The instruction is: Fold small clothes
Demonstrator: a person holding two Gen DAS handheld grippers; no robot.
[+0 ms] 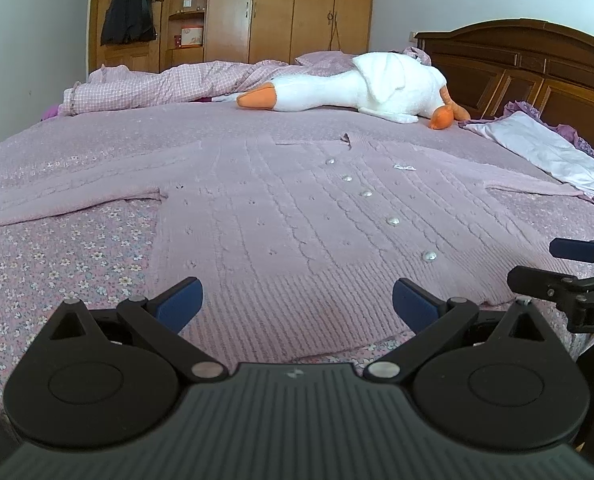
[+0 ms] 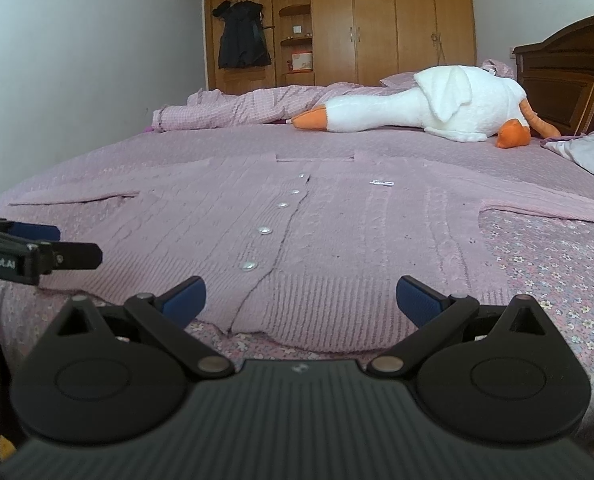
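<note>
Left gripper [image 1: 297,305]: matte black body, ribbed dark grey housing at bottom centre of frame, two round black discs at lower left and lower right. Angled black link arms, silver pivot pins. Fingers [image 1: 179,303] with blue pads.

Right gripper [image 2: 301,303]: same build, black links, silver rivets, blue pads [image 2: 419,299]. White lettering on side, partly readable.

My right tongs [image 2: 301,300] gape wide over the hem of the pink cardigan [image 2: 297,232], spread flat mid-frame; left tongs [image 2: 57,244] at left edge.
</note>
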